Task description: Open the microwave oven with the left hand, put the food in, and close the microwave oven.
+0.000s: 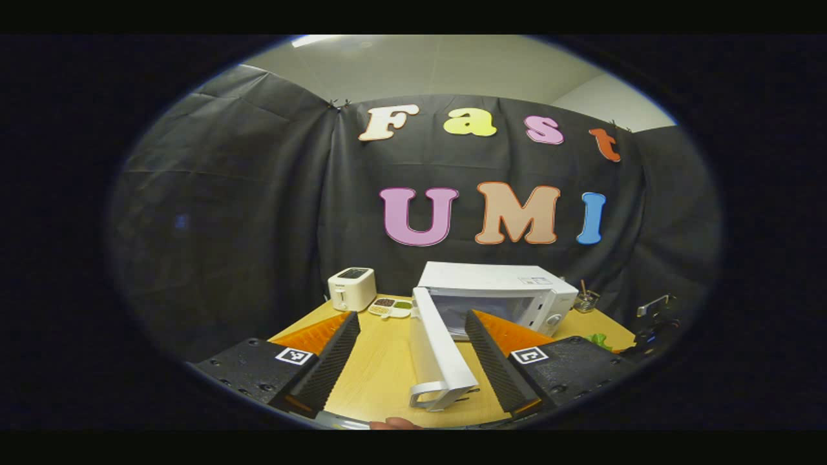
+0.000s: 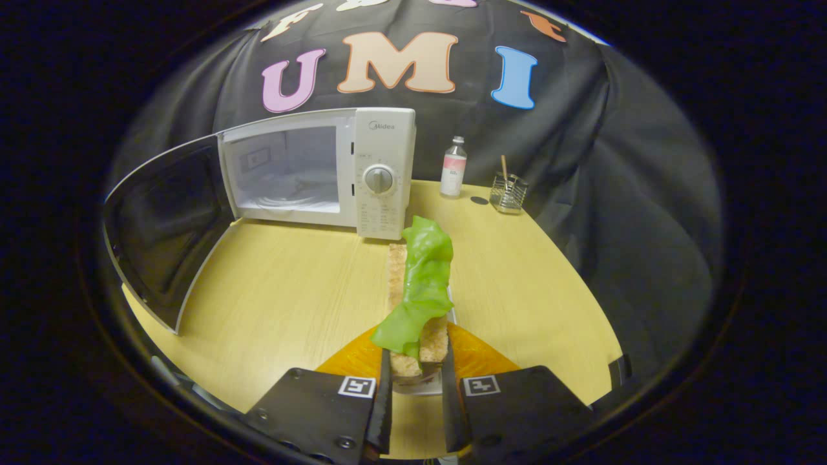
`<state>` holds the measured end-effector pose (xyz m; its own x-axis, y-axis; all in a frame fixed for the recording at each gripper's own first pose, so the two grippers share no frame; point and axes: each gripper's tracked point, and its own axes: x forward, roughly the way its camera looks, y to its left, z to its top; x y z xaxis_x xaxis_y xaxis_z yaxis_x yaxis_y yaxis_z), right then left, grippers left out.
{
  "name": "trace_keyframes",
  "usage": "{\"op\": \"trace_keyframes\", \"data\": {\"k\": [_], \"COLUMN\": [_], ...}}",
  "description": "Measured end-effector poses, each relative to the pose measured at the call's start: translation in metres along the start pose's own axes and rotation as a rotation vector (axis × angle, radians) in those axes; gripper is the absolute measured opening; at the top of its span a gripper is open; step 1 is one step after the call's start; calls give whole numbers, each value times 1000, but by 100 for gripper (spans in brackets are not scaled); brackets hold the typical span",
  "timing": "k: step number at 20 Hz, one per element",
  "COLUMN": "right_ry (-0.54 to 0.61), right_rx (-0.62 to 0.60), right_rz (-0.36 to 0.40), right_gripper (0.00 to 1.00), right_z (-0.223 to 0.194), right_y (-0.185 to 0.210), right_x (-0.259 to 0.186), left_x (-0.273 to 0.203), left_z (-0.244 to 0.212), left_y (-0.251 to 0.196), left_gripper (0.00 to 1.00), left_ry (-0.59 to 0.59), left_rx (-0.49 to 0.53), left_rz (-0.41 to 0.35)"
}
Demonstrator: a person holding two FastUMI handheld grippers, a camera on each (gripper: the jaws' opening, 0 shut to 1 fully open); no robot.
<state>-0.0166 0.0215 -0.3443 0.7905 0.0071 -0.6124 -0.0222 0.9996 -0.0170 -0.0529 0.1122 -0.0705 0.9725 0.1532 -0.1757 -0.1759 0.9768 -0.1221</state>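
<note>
The white microwave (image 2: pixel 381 174) stands at the back of the wooden table with its door (image 2: pixel 165 226) swung wide open to the left, showing a bare white cavity (image 2: pixel 284 171). My right gripper (image 2: pixel 417 361) is shut on a slice of toasted bread (image 2: pixel 395 271) with a green lettuce leaf (image 2: pixel 423 278) draped over it, held above the table in front of the control panel. In the left gripper view the open door (image 1: pixel 433 349) runs edge-on between the spread fingers of my left gripper (image 1: pixel 411 316), which is open. The door handle (image 1: pixel 429 394) is close to the camera.
A white toaster (image 1: pixel 352 289) and a small tray of snacks (image 1: pixel 391 308) sit left of the microwave. On its right are a small bottle (image 2: pixel 454 168) and a wire holder with sticks (image 2: pixel 508 192). Bare tabletop (image 2: pixel 284 297) lies before the cavity.
</note>
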Motion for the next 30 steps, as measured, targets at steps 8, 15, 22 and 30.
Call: {"op": "trace_keyframes", "data": {"k": [8,15,22,30], "right_ry": [-71,-71,105,140], "right_rx": [59,216,632,981], "right_rz": [24,201,363,360], "right_gripper": [35,35,28,34], "right_z": [56,106,134,165], "right_y": [3,104,211,266], "right_x": [-16,-1,48,125], "left_x": [9,22,21,18], "left_z": [7,11,7,-11], "left_y": [-4,15,60,95], "left_gripper": [94,96,95,95], "left_ry": [-29,-65,-66,-11], "left_rx": [9,16,47,75], "left_rz": [-29,-66,-67,-73]}}
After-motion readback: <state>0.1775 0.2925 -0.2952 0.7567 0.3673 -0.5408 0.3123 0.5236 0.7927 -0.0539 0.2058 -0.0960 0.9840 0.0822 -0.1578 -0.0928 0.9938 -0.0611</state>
